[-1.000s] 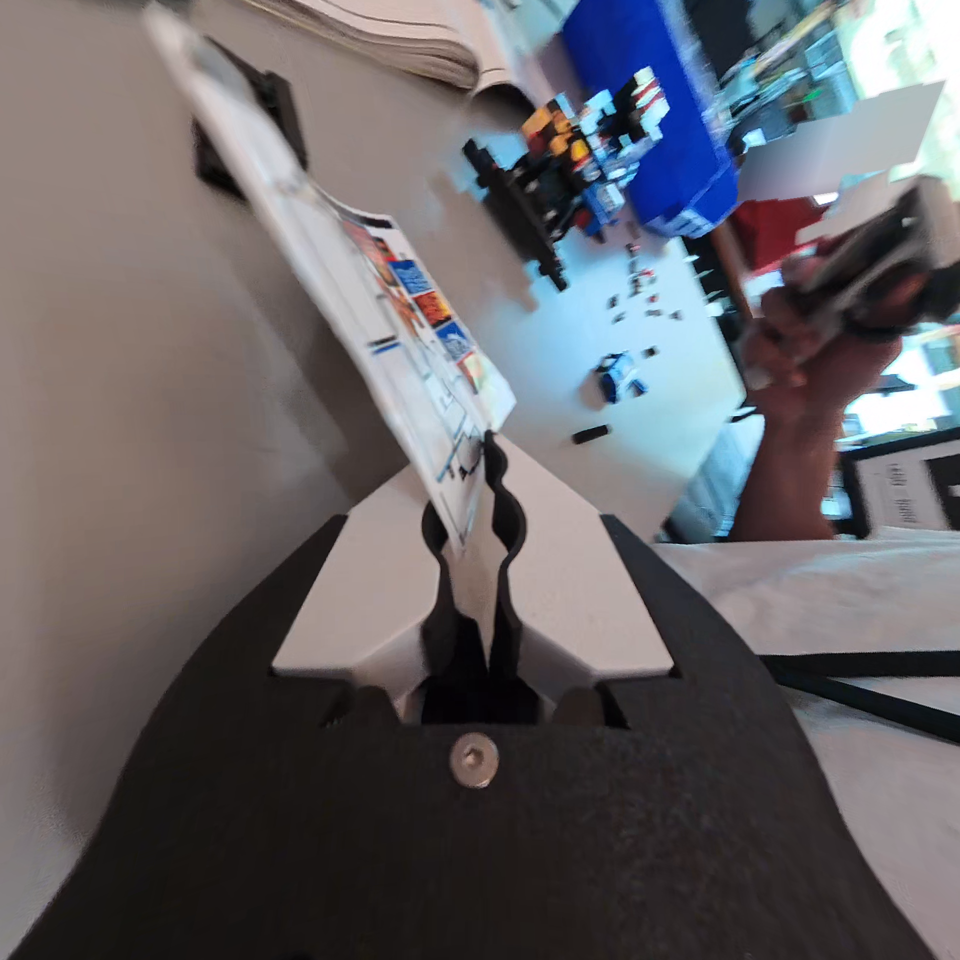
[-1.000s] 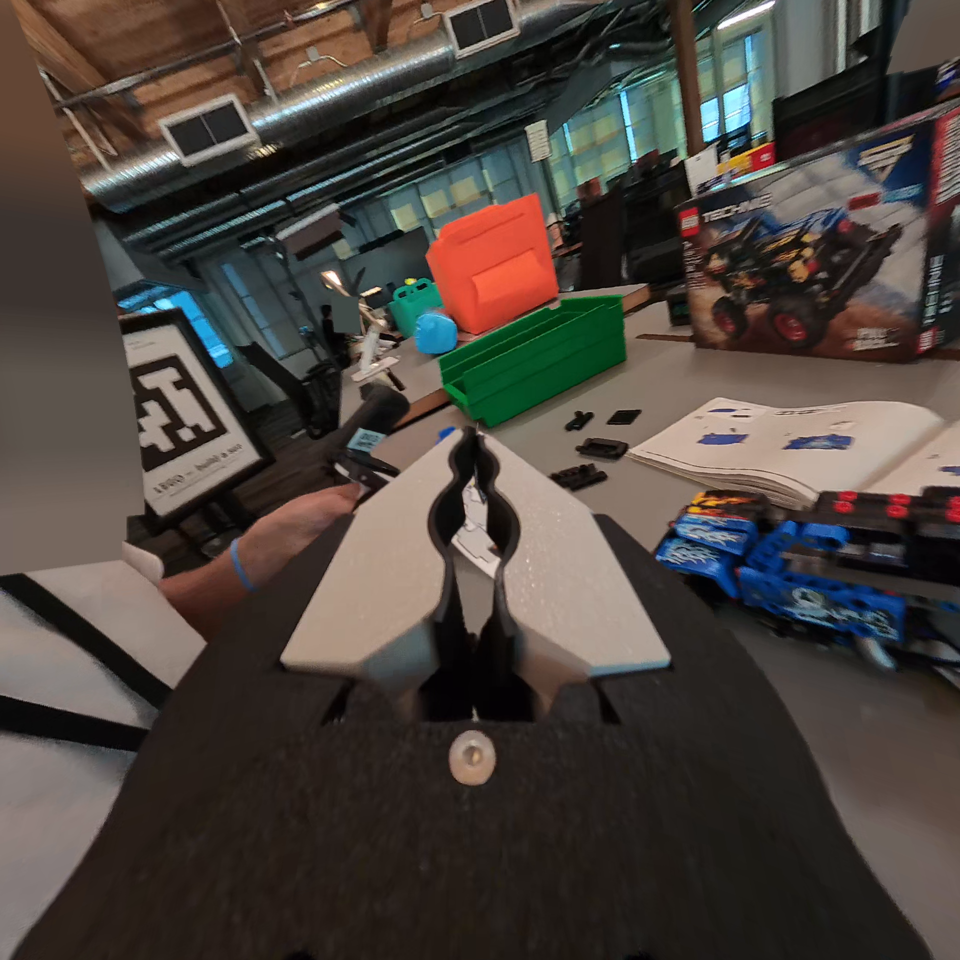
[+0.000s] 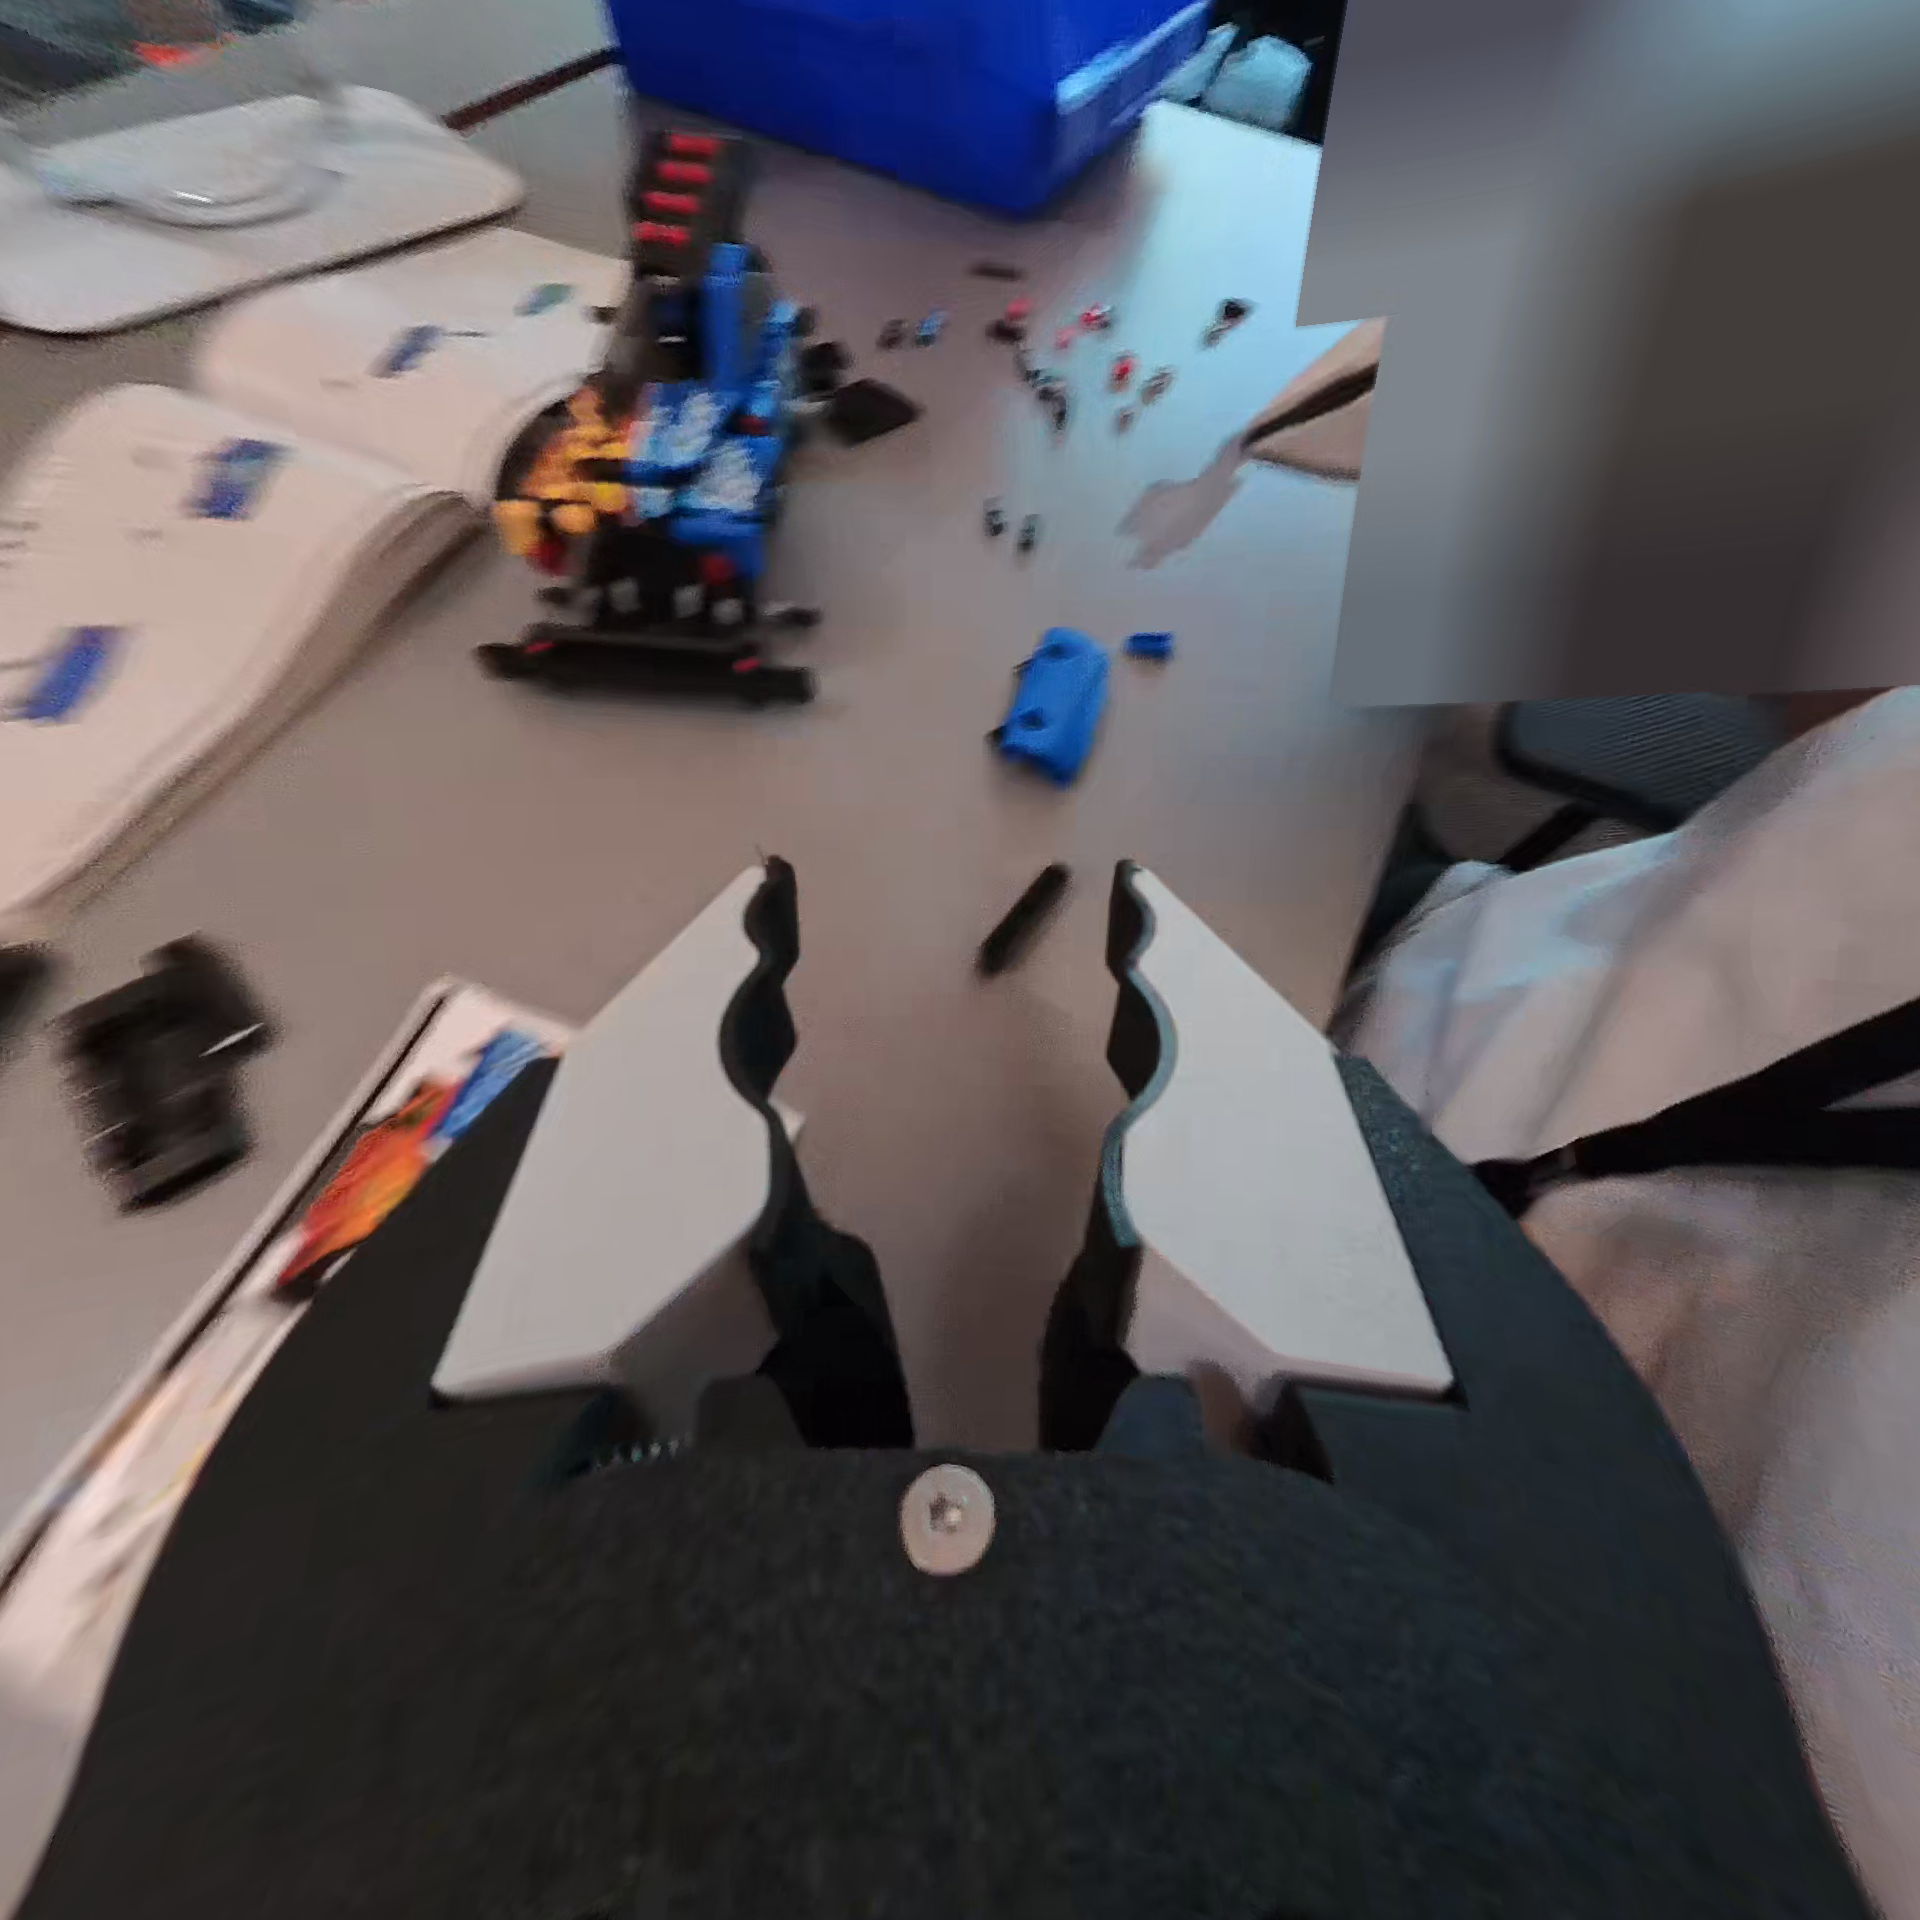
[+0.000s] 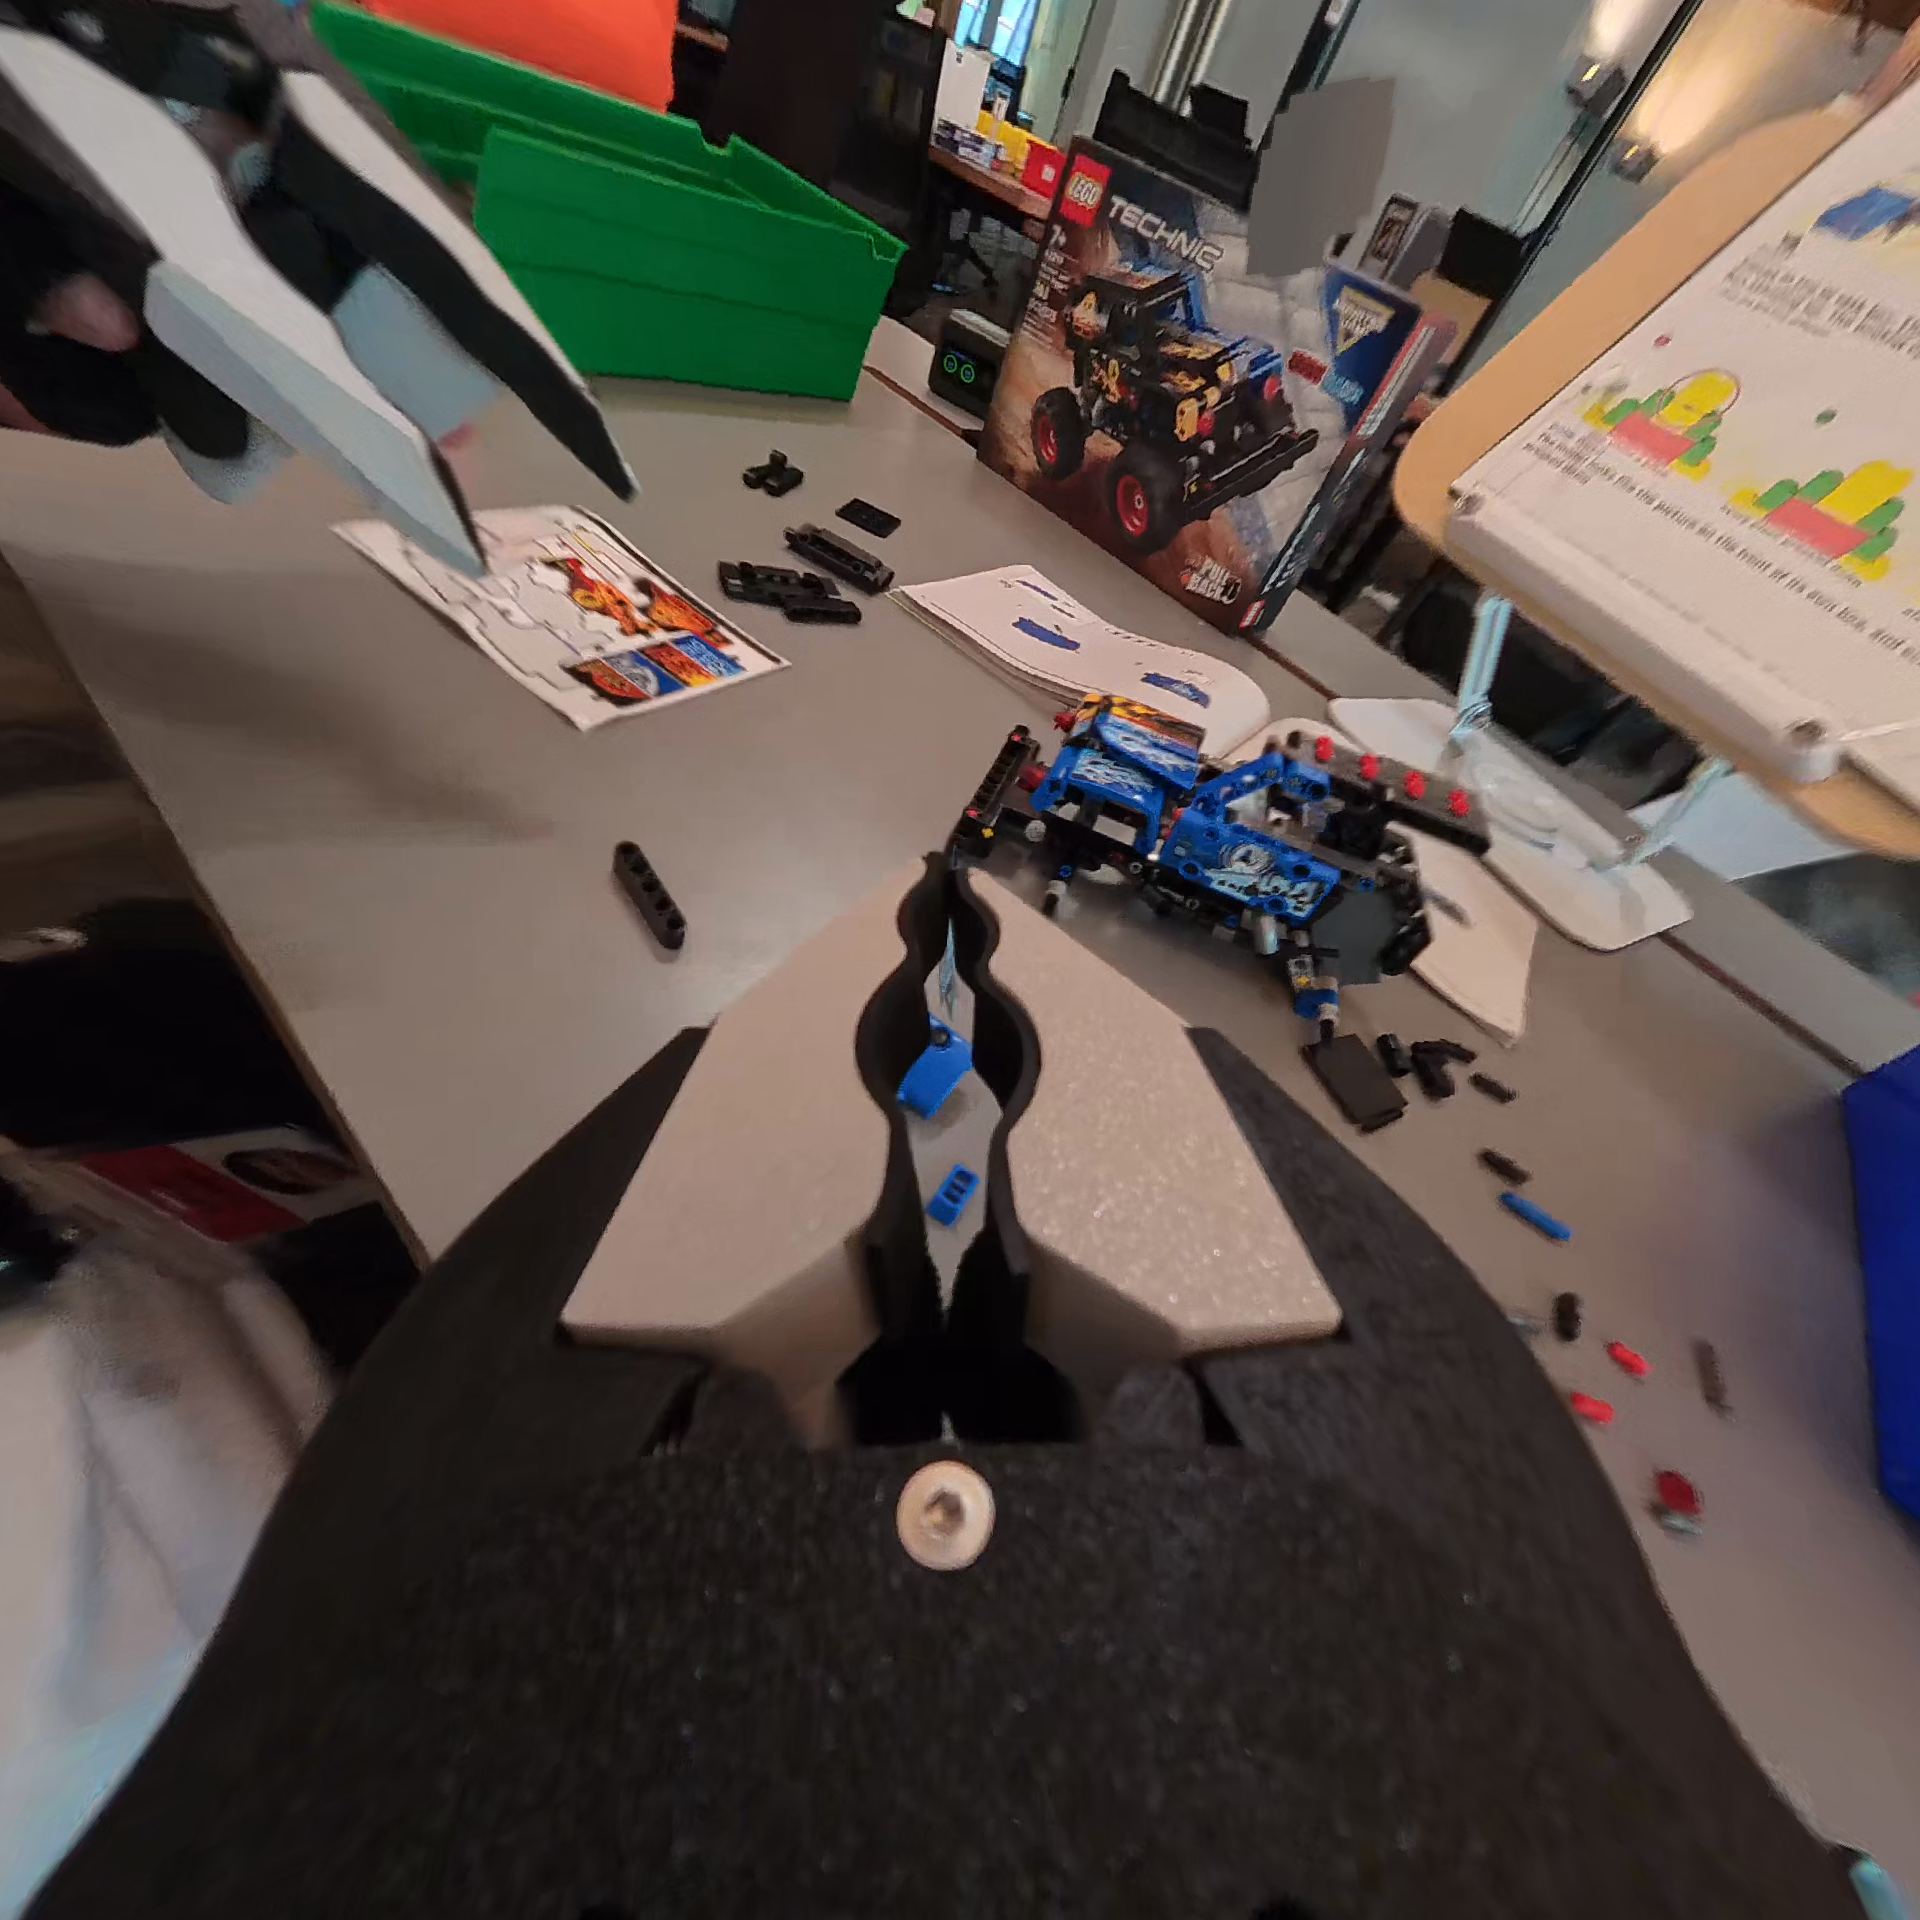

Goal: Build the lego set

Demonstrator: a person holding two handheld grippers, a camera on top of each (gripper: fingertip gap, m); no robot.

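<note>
The part-built blue and black truck [image 4: 1195,831] stands on the grey table; it is blurred in the left wrist view [image 3: 665,499]. My right gripper [image 4: 953,873] is shut, and a thin pale-blue sliver, seemingly a sticker [image 4: 948,966], shows between its jaws. It hovers above the table, just short of the truck. My left gripper [image 3: 948,878] is open and empty; in the right wrist view it [image 4: 540,520] hangs over the sticker sheet [image 4: 623,634], which lies flat on the table. A black beam [image 3: 1023,920] and a blue panel [image 3: 1049,701] lie ahead of it.
An open instruction booklet [image 4: 1060,644] lies behind the truck, with the set's box [image 4: 1174,416] and green bins [image 4: 675,270] beyond. Black parts [image 4: 810,582] lie by the sheet. Small loose parts [image 4: 1600,1371] are scattered near a blue bin [image 4: 1886,1278]. A document stand [image 4: 1714,468] is at the right.
My left gripper has let go of the sticker sheet and opened; the sheet now lies flat on the table. My right gripper has stayed shut and swung down towards the truck.
</note>
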